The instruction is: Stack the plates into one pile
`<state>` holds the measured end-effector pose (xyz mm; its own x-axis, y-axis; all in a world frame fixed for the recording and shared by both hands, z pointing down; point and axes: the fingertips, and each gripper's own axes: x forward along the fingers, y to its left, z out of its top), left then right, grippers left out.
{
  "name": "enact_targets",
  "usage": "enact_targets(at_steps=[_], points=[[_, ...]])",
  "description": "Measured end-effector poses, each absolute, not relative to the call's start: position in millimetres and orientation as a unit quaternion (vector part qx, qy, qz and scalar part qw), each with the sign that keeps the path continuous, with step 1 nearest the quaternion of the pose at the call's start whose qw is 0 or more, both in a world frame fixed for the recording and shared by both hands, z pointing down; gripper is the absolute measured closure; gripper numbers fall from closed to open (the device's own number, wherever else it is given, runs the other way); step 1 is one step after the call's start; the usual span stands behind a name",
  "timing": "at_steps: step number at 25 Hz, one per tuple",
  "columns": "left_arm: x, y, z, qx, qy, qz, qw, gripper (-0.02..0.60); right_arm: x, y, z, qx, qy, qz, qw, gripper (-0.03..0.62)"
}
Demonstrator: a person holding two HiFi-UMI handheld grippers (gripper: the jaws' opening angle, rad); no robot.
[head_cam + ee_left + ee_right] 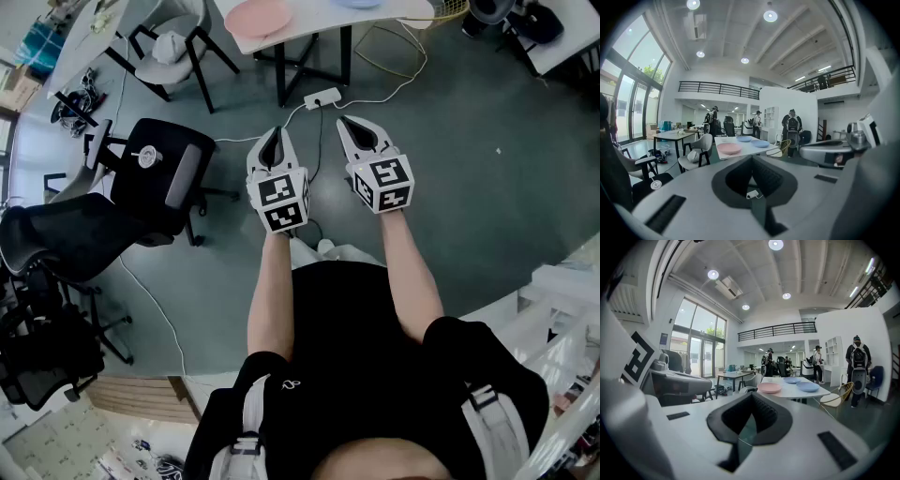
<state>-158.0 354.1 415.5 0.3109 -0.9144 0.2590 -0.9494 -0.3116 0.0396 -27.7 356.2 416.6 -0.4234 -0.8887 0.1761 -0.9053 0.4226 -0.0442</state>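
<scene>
jaws: left gripper [273, 141], right gripper [349, 127] both closed, empty | next: I walk to white table [309, 21], open wide, grip round pink plate [257, 17] by rim | round blue plates [807, 386]: maybe two

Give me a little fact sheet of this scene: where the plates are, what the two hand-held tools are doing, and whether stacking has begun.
Plates: pink plate, nearer blue plate, farther blue plate
Location: lying singly on the white table, ahead of the person
Left gripper: shut, empty, held over the floor
Right gripper: shut, empty, beside the left one
On the floor: power strip, black office chair
Stacking: not begun; neither gripper is at the table
</scene>
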Motion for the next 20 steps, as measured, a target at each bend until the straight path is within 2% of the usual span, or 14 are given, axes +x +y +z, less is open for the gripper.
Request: enact_targets(at_steps=[4,9,20], points=[[-137.4,365.2,414.6,0.803,-0.581,0.094,0.095,0.566,-10.6,364.1,409.4,0.522,-0.848,0.065,0.056,0.589],[-121.8,367.8,413.4,0.807,-0.575,0.097,0.091,0.566,6.8,365.2,406.9,0.528,-0.845,0.081,0.015,0.586],[-149.3,354.2,412.1,0.79,-0.597,0.094,0.103,0.566,-0.3,342.8,406.2,0.524,-0.846,0.098,0.009,0.586]])
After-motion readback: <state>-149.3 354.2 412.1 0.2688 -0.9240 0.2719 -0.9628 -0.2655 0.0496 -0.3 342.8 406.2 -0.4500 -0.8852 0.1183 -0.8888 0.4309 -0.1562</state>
